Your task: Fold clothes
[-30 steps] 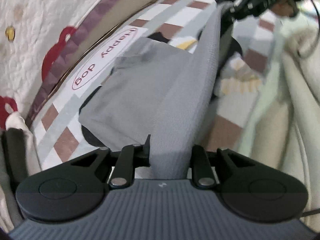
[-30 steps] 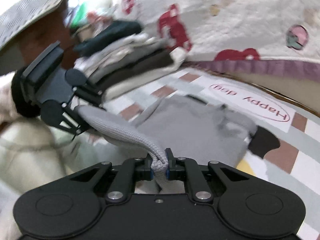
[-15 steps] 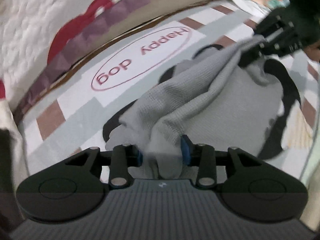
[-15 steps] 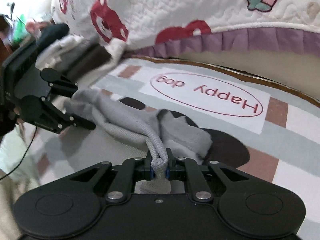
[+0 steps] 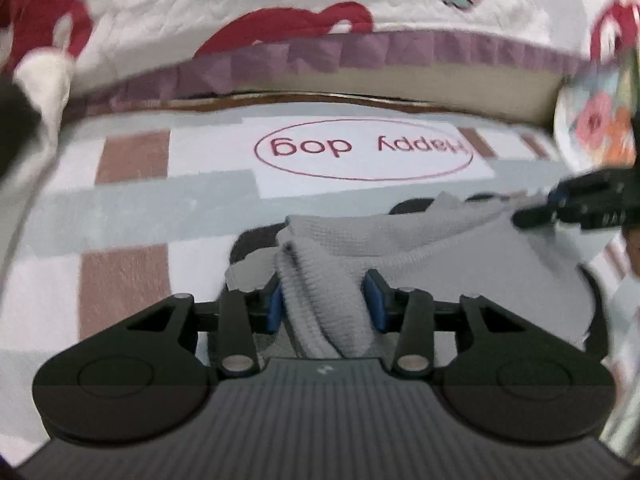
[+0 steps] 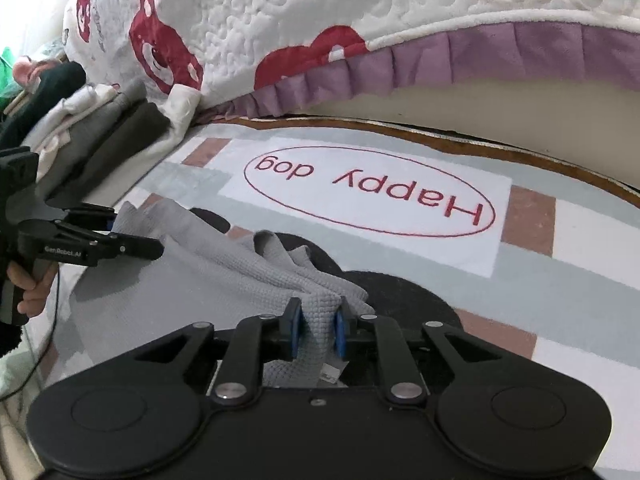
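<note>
Left wrist view, tongs: our left tongs have their blue pads parted around a bunch of the grey knit garment; whether the pads press it we cannot tell.
Left wrist view, change: half a second ago the pads sat closer together on the cloth; now the gap is wider, and the "Happy dog" rug lies square ahead instead of slanting.
Left wrist view, garment: it lies on the rug just ahead of our tongs and spreads away to their right.
Left wrist view, other tongs: our right tongs reach in from the right edge, tips at the far corner of the garment.
Right wrist view, tongs: our right tongs clamp a fold of the grey knit garment between blue pads.
Right wrist view, change: the cloth hung bunched and lifted before; now it lies flatter on the rug.
Right wrist view, other tongs: our left tongs, held by a hand, sit to the left over the garment's edge.
Count: one grey garment, two tongs, one rug, one quilted bed cover, one pile of folded clothes far left.
</note>
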The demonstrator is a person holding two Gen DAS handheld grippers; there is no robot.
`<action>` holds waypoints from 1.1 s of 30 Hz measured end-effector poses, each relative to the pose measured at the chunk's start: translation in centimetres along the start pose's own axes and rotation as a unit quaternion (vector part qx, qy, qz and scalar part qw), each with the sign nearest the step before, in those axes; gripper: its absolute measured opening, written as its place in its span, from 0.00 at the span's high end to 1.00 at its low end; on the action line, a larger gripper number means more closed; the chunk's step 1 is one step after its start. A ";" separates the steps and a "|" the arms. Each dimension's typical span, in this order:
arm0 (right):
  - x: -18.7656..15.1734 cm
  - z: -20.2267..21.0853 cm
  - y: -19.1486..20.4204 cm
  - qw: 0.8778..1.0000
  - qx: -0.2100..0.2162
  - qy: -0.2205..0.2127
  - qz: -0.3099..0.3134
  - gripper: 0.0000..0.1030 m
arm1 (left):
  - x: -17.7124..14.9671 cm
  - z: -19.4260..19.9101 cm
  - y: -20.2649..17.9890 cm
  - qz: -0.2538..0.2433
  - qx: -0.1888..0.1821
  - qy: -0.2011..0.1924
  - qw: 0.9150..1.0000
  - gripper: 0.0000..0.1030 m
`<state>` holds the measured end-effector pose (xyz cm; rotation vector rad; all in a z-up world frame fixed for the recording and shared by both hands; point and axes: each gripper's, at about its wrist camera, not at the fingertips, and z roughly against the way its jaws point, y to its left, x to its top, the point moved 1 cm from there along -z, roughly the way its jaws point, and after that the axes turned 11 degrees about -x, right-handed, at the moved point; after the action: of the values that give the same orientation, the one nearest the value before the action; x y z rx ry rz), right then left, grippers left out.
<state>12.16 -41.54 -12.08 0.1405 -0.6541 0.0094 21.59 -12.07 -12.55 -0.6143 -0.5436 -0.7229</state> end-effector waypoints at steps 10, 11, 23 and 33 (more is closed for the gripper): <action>-0.3 -0.3 2.7 0.991 -0.104 -0.041 0.072 0.75 | 0.0 -0.5 -1.8 -0.059 0.086 -0.025 0.994 0.79; -0.4 -0.1 3.1 0.988 -0.124 -0.051 0.081 0.70 | 0.2 -0.3 -1.7 -0.053 0.088 -0.026 0.994 0.77; -3.3 3.3 5.9 0.983 -0.100 -0.126 0.093 0.58 | 1.9 5.3 0.7 0.046 0.094 -0.107 0.989 0.74; -5.1 0.7 4.9 0.985 -0.111 -0.097 0.089 0.59 | -1.8 9.5 -0.5 0.227 0.014 -0.105 0.968 0.65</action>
<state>7.42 -36.55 -13.97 -0.1344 -0.8552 0.0949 17.77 -5.20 -6.93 -0.7614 -0.5791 -0.2171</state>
